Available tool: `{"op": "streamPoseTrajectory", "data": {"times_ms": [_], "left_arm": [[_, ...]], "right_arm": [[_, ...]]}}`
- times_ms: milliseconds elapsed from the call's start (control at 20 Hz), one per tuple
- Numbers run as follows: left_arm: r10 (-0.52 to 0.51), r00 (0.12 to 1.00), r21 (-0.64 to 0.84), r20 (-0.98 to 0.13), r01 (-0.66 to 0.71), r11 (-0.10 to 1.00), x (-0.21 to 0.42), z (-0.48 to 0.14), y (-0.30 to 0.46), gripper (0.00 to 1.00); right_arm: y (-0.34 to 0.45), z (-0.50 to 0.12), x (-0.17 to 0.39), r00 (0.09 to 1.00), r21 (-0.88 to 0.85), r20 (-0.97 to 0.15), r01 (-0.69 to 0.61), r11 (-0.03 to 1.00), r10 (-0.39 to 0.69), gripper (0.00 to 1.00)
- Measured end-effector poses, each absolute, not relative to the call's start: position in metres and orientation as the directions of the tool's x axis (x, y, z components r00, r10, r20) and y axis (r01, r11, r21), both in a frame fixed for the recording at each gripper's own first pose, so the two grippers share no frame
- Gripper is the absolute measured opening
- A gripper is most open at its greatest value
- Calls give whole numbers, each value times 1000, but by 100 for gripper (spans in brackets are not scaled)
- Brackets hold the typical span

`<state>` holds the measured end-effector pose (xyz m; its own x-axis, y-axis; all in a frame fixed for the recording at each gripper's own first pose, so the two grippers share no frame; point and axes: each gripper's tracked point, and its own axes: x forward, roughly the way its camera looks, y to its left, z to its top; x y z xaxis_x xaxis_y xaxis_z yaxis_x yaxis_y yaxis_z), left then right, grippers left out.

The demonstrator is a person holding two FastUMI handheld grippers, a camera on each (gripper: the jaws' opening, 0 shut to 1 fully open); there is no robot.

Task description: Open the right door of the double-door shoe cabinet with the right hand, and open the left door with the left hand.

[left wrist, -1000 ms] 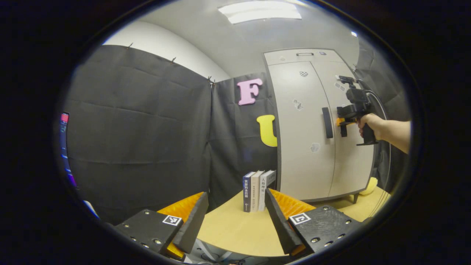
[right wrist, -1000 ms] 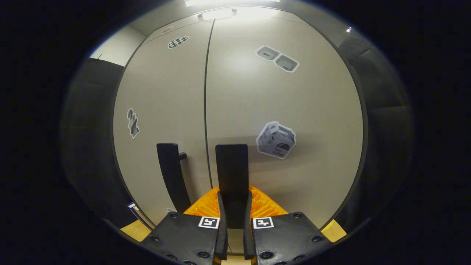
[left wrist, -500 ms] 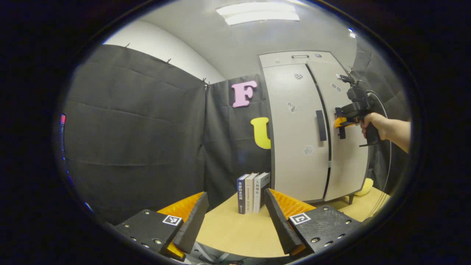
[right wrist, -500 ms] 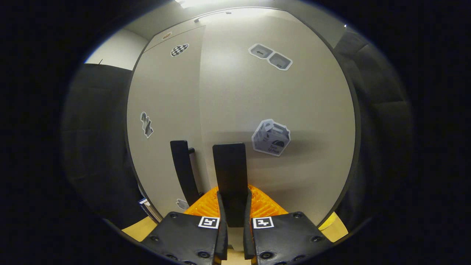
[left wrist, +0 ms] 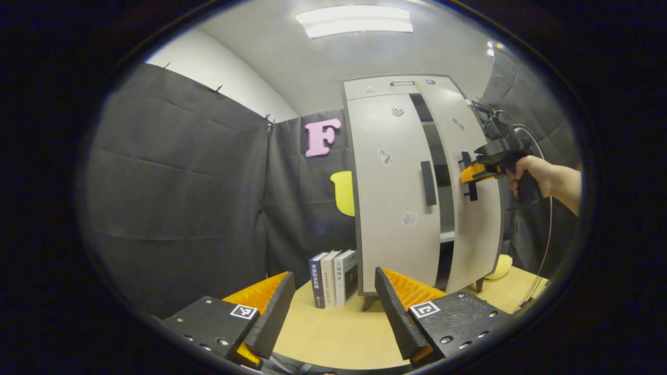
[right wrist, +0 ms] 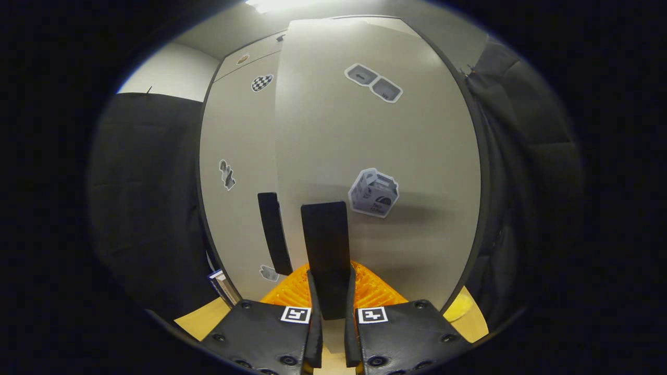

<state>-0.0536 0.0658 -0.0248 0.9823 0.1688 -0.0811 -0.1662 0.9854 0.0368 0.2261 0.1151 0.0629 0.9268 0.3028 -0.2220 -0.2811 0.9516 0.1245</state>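
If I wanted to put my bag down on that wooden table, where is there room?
The table is bare in front of the row of books, between them and the open left claw. It gets crowded farther back: the books stand against the shoe cabinet, whose right door is swung out, held by the right claw.

The shoe cabinet (left wrist: 396, 208) doors are seen as smooth, matt panels with a faint sheen — paper-like stickers (right wrist: 373, 192) are stuck flat on them. The right door handle (right wrist: 325, 250) is seen as dark, matt plastic. The tabletop (left wrist: 333, 333) is finished in pale, smooth wood grain. The booth wall (left wrist: 177, 198) is hung with matt, creased cloth — glossy spines are shown by the books (left wrist: 333, 278).
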Motion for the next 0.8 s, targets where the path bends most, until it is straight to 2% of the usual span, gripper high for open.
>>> {"op": "streamPoseTrajectory", "data": {"times_ms": [800], "left_arm": [[27, 998, 30, -56, -25, 999, -27, -16, 0, 90]], "right_arm": [[83, 64, 192, 908, 123, -224, -333, 935, 353, 19]]}}
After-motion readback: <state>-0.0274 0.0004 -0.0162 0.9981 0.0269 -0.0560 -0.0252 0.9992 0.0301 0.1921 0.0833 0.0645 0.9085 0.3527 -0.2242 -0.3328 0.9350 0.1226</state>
